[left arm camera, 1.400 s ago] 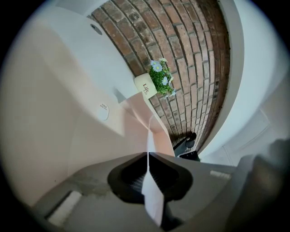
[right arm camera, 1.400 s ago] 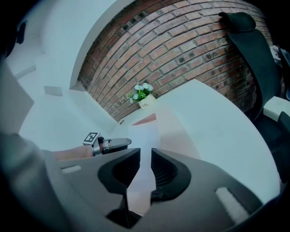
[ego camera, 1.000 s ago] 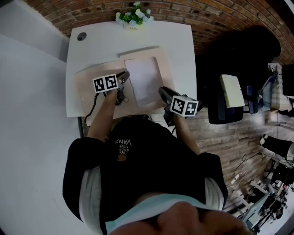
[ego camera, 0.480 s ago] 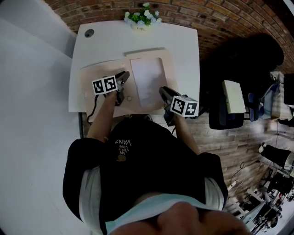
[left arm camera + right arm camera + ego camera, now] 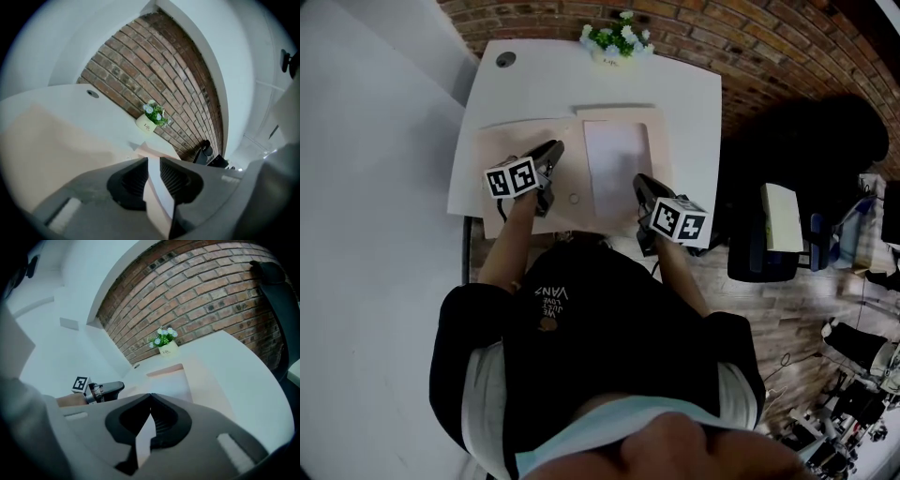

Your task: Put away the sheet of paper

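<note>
A white sheet of paper (image 5: pixel 617 164) lies flat on an opened beige folder (image 5: pixel 506 155) on the white table (image 5: pixel 544 84). My left gripper (image 5: pixel 555 150) hovers over the folder just left of the sheet. In the left gripper view its jaws stand a narrow gap apart (image 5: pixel 153 161), and the sheet and folder show through the gap. My right gripper (image 5: pixel 639 180) is at the sheet's near right edge. Its tips meet (image 5: pixel 150 395) with a white sliver of the sheet (image 5: pixel 173 387) between the pads.
A small potted plant (image 5: pixel 617 39) stands at the table's far edge before a brick wall. A round cable hole (image 5: pixel 504 59) sits at the far left corner. A black chair (image 5: pixel 825 141) and a stool stand to the right of the table.
The head view has shifted, so the table sits further right in the picture. The left gripper's tip now stands further from the sheet's left edge. The right gripper stays at the near right edge.
</note>
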`<control>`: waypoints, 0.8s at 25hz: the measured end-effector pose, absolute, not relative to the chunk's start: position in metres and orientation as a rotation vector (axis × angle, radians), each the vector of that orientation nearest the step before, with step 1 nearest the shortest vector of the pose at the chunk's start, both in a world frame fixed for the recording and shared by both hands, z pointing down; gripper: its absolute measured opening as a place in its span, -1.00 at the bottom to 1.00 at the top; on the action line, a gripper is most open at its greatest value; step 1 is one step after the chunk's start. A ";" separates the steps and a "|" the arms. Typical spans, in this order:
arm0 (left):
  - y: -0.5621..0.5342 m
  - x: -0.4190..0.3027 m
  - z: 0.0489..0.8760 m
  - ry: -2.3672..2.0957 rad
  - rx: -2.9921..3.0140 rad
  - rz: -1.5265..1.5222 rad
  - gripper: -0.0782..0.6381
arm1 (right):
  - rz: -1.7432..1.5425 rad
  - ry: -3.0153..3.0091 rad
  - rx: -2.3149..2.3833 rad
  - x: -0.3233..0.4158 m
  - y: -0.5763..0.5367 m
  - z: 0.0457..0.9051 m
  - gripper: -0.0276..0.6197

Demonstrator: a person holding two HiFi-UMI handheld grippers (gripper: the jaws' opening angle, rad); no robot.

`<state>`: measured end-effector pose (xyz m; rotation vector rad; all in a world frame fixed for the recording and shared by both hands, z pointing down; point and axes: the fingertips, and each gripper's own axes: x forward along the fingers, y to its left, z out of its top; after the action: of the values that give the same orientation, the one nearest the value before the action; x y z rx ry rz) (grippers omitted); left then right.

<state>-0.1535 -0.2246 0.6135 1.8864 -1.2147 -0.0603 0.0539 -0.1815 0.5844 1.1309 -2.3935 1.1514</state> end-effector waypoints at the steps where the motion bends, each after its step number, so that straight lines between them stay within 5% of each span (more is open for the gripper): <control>1: -0.222 -0.158 0.613 -1.235 1.885 -0.068 -0.58 | 1.141 -2.396 1.125 0.052 -0.182 0.584 -0.92; 9: -0.206 -0.179 0.590 -1.324 1.927 -0.153 -0.78 | 1.061 -2.449 1.087 0.040 -0.188 0.572 -0.92; 20: -0.171 -0.204 0.562 -1.488 1.957 -0.217 -0.78 | 0.955 -2.538 0.988 0.019 -0.187 0.556 -0.92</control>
<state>-0.2043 -0.1709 0.5622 1.9573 -1.4882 -0.2170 0.0195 -0.1872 0.5558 0.9884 -2.5381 0.9550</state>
